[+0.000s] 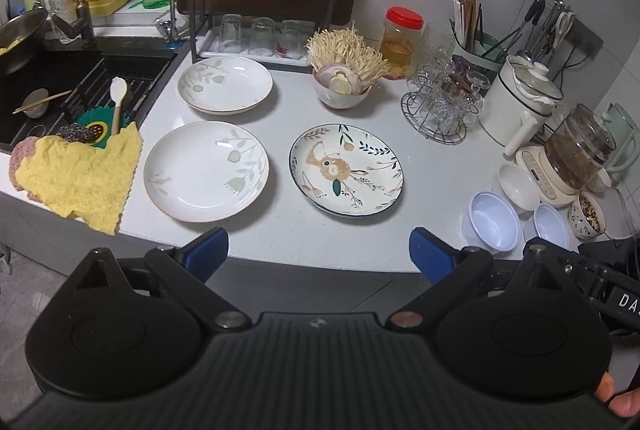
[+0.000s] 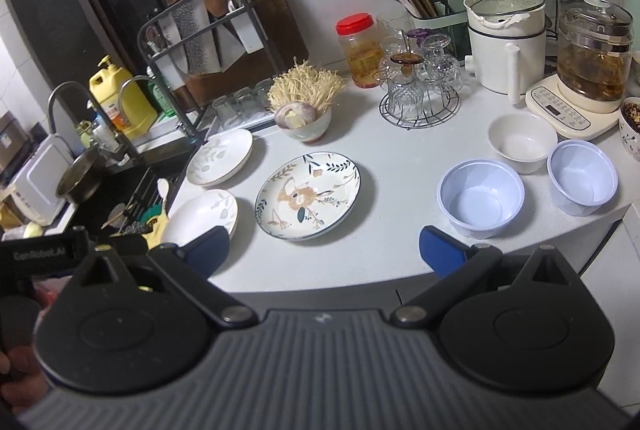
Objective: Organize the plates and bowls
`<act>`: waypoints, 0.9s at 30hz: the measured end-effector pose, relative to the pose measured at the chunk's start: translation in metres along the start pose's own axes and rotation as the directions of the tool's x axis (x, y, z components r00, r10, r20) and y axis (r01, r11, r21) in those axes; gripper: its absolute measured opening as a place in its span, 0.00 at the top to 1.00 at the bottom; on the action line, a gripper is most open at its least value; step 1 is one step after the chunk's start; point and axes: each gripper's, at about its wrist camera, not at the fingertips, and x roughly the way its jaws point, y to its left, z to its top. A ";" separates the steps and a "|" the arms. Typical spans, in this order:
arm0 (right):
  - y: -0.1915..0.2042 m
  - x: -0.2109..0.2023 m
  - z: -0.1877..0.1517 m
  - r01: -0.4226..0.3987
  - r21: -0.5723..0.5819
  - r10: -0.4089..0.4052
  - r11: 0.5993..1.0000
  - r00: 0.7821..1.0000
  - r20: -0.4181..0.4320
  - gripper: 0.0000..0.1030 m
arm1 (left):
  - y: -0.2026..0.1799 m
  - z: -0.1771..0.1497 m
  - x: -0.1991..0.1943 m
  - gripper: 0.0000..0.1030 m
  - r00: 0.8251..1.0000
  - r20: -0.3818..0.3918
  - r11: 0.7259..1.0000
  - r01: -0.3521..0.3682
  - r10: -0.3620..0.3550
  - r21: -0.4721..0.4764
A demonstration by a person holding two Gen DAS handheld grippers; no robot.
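Observation:
Two white leaf-print plates lie on the counter, one far (image 1: 225, 85) (image 2: 220, 157) and one near (image 1: 206, 171) (image 2: 206, 216). A blue-rimmed flower plate (image 1: 346, 170) (image 2: 308, 195) lies to their right. Two pale blue plastic bowls (image 1: 495, 221) (image 1: 551, 226) (image 2: 480, 196) (image 2: 582, 176) and a white bowl (image 1: 519, 187) (image 2: 522, 141) stand at the right. My left gripper (image 1: 318, 254) is open and empty above the counter's front edge. My right gripper (image 2: 324, 250) is open and empty, also at the front edge.
A sink (image 1: 60, 86) with a yellow cloth (image 1: 84, 178) on its edge is at the left. A bowl of enoki mushrooms (image 1: 344, 78), a red-lidded jar (image 1: 401, 38), a glass rack (image 1: 440, 106), a cooker (image 1: 520, 102) and a kettle (image 1: 576, 158) line the back.

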 end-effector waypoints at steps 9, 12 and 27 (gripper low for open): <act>0.039 0.034 0.002 0.063 0.077 -0.066 0.995 0.997 0.034 0.00 | 0.053 0.042 0.042 0.04 0.995 -0.036 0.995 0.093 -0.092 0.045; 0.056 0.053 0.003 0.076 0.105 -0.078 0.992 0.997 0.023 0.00 | 0.073 0.060 0.055 0.04 0.992 -0.045 0.991 0.123 -0.121 0.050; 0.114 0.153 0.001 0.097 0.224 -0.087 0.970 0.995 -0.054 0.09 | 0.170 0.124 0.144 0.04 0.985 -0.116 0.982 0.144 -0.130 0.124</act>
